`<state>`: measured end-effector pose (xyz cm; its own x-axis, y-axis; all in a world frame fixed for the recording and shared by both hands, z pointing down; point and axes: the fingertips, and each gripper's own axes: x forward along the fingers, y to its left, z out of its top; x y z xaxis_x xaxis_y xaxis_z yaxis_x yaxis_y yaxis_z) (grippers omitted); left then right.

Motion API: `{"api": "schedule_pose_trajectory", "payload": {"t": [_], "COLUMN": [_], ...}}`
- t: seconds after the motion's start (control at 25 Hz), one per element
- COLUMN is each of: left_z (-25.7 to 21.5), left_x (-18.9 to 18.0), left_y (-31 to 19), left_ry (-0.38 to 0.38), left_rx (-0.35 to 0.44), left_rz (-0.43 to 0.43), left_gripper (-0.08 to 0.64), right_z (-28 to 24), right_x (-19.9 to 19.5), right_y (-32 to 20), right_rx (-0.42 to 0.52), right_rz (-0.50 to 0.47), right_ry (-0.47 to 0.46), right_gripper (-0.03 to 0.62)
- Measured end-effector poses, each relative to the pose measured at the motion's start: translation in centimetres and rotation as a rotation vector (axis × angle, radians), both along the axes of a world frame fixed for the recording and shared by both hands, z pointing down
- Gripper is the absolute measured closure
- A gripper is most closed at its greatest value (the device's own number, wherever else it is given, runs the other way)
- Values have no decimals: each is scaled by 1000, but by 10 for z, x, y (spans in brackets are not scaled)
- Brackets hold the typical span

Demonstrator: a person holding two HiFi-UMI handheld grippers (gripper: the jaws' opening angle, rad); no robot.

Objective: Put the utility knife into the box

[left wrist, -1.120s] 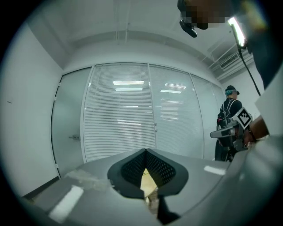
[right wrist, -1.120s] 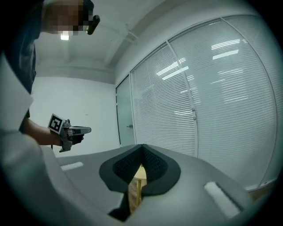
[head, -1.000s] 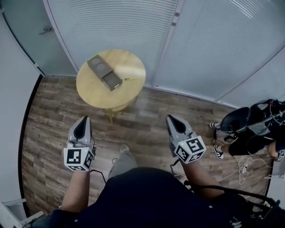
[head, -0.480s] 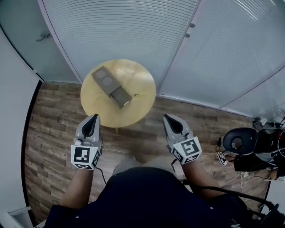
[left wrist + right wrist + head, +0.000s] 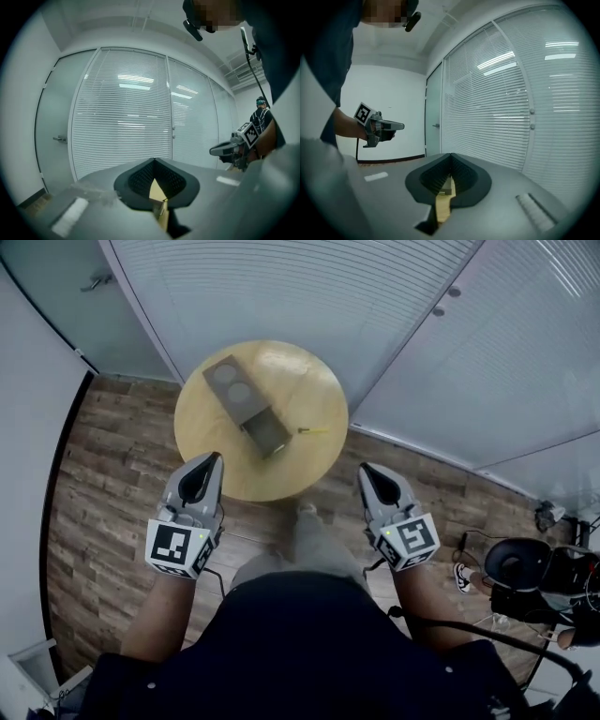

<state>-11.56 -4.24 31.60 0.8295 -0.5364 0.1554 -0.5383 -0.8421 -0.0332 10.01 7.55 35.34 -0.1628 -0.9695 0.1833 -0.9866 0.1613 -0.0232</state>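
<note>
- On the round table [image 5: 305, 385], near its right edge, the utility knife [image 5: 314, 430] lies flat just beside the box [image 5: 246, 404]. It is apart from the box, not inside it.
- Progress: nothing done yet, as far as visible. Reaching in, picking the knife and placing it in the box all remain.
- left gripper [image 5: 212, 461]: jaws pressed together with nothing between them. It sits at the table's near-left edge, touching nothing.
- right gripper [image 5: 368, 471]: jaws pressed together and empty, off the near-right edge and short of the knife.
- Knife: short, thin yellow sliver, too small to read the blade or slider. Probably hard plastic. It sits low on a smooth top, so the pinch is likely fiddly.
- Box: grey, matte, long rectangle lying diagonally across the table's middle. The far half has two round recesses on top. The near half looks like a darker open tray ending close to the knife. Cardboard or plastic, can't tell.
- Table: light wood, round, smooth, with glare on the far side.
- Gripper jaws: grey shells with black ribbed pads inside.
- Surroundings: wood-look plank floor [image 5: 112, 456], glass walls [image 5: 281, 287] with horizontal blinds.
</note>
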Motion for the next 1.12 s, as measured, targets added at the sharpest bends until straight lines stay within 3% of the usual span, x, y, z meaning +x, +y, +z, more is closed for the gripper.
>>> {"api": "schedule_pose_trajectory", "payload": {"t": [0.28,0.48,0.64,0.72,1.12], "left_z": [22,13,21,21,64], "left_x": [16,62,92,103,99], "left_y": [-34,-58,-78,-86,-118], "left_ry": [-43,-22,-86,-83,-68], "left_rx": [0,2,25,20,-74], "left_rz": [-97,-162,-197,-204,-164], "left_gripper": [557,557,557,557,557], "right_z": [12,22,39,46,104], "right_x": [25,64,78,82,67], "right_y": [-73,-108,-133,-145,-177], "right_rx": [-38,-65,-94,-105,-193], "right_rz": [-124,-198,-278,-305,-265], "right_ry": [15,-19,-31,-38,-67], "right_gripper": [586,586,586,586,586]}}
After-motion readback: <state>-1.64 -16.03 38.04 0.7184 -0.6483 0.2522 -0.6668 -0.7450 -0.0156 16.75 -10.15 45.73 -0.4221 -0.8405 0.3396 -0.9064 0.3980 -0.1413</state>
